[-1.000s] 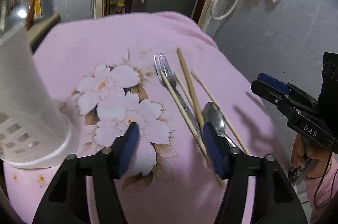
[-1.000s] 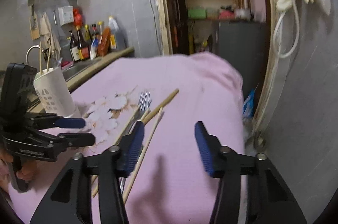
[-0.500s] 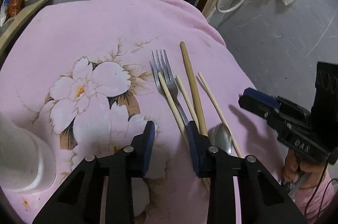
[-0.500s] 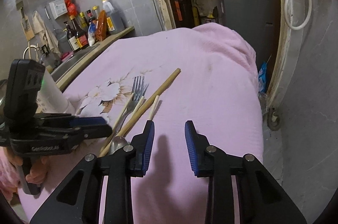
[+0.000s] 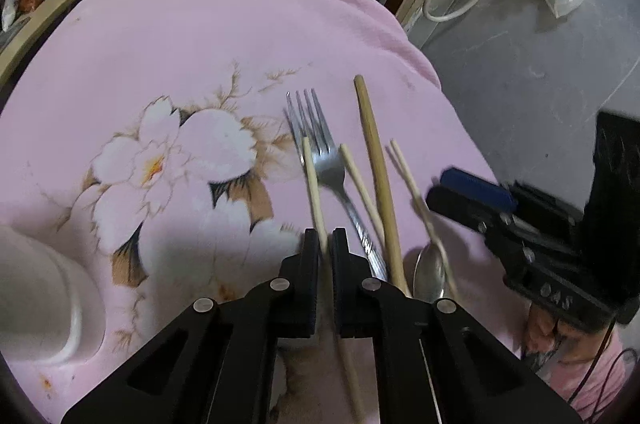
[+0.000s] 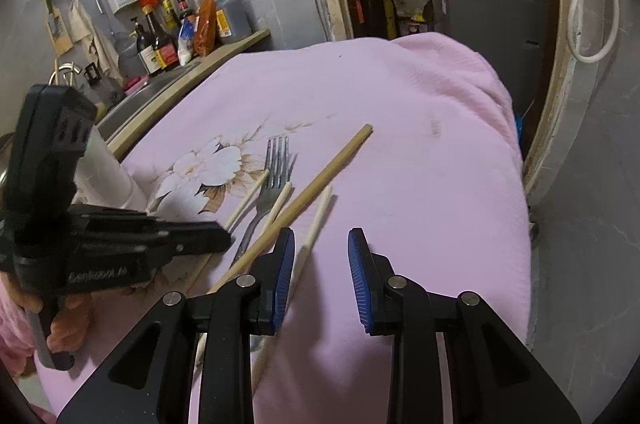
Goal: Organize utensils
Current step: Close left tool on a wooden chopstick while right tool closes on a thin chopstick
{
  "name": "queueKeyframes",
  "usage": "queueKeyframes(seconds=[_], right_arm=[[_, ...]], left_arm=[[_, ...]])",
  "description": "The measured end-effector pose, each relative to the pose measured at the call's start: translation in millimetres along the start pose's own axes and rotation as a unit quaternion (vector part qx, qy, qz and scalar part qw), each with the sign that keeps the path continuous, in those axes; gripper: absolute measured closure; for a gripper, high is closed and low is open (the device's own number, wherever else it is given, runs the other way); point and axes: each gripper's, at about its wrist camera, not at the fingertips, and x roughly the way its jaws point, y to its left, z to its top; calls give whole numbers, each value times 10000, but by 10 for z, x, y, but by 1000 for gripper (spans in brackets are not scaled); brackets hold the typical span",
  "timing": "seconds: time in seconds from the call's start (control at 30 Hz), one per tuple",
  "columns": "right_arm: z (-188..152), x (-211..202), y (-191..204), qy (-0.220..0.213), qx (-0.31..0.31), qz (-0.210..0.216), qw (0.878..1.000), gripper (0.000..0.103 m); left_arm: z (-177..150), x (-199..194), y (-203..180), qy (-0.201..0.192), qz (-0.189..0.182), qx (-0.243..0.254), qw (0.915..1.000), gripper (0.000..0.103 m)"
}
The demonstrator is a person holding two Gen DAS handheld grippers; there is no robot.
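A metal fork (image 5: 324, 160), a spoon (image 5: 430, 270), a thick wooden stick (image 5: 376, 176) and several thin chopsticks lie together on the pink flowered cloth (image 5: 168, 64). My left gripper (image 5: 325, 244) is shut on the leftmost chopstick (image 5: 312, 180), low over the cloth. My right gripper (image 6: 320, 252) is open and empty, just right of the utensils; its left finger (image 6: 282, 264) is beside a pale chopstick (image 6: 316, 220). The fork (image 6: 274, 168) and thick stick (image 6: 320, 180) also show in the right wrist view. The right gripper (image 5: 472, 190) shows at the right of the left wrist view.
A white utensil holder (image 5: 36, 288) stands at the left of the cloth, also partly behind the left gripper in the right wrist view (image 6: 108, 168). Bottles (image 6: 176, 28) line a counter at the far left. The cloth drops off at the right edge (image 6: 508, 184).
My left gripper moved forward and right and closed onto the leftmost chopstick. My right gripper moved closer to the utensils, narrowed, then opened a little wider.
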Motion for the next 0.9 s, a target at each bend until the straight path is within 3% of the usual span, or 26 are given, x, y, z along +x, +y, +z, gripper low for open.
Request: queueKeyframes(seconds=[0.13,0.43,0.5,0.53,0.6,0.77,0.9], right_arm=[[38,112,26,215,1,-13,9998,78],[151,273,128,754,-300,-457,9957,78],[154,274,101,800,-186,-402,9958,83],[159,269,93,820,-117,-364,9959,94],[159,250,113,853,-38,-367,9957,98],[105,173,150,699,89,-320,9970,100],[-8,-83,178,105,103,-355,9993,100]], left_arm=[[-104,-77,8,44,109,79,9999,99],[-156,-75,-80,275,309,280,9988,99],[-159,-74,-94,296,346,334,9984,99],[-153,-59,-95,291,356,339,9984,99],[-151,-44,-93,254,368,290,9986,99],[-219,-106,-69,92,241,127,9996,101],[-322,-238,-41,-147,111,47,9998,101]])
